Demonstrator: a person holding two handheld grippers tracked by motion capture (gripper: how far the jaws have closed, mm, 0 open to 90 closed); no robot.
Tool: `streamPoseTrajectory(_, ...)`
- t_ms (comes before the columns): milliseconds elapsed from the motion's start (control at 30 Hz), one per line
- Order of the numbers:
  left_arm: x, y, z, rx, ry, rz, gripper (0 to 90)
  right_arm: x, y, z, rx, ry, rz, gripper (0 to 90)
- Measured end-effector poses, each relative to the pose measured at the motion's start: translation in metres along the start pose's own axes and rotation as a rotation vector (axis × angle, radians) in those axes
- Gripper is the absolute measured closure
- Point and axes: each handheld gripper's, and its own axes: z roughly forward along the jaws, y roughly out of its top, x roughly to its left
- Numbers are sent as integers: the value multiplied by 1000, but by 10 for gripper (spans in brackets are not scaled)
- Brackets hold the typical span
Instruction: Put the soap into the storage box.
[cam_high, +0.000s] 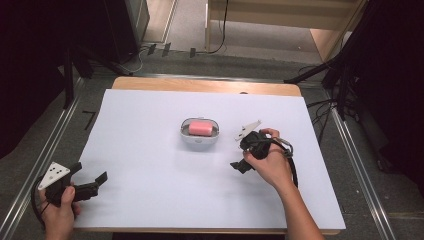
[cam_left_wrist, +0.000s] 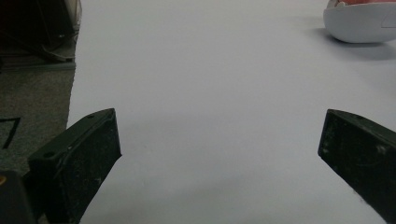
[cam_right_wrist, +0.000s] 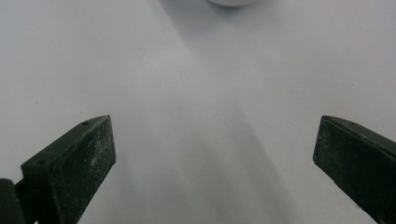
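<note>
dish (cam_left_wrist: 359, 28) cut by top-right edge; dish (cam_right_wrist: 231, 2) cut by top edge

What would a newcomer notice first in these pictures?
First, the pink soap in a white oval dish, at the middle of the white table cover. Then the two black grippers, jaws wide apart: the left gripper at the near left corner, the right gripper beside the dish.
</note>
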Motion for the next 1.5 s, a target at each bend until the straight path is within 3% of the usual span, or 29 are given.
streamPoseTrajectory(333,0,0,0,2,2,3,0,2,-25,-4,-32,10,44,0)
streamPoseTrajectory(533,0,0,0,4,0,7,0,3,-40,-3,-53,-20,69,0)
streamPoseTrajectory(1200,-1,0,1,10,2,11,0,3,-92,-13,-135,-33,165,0)
streamPoseTrajectory(1333,-1,0,1,10,3,12,0,3,-103,-15,-160,-14,184,0)
streamPoseTrajectory(1500,-1,0,1,11,5,10,0,2,-116,-21,-179,-35,203,0)
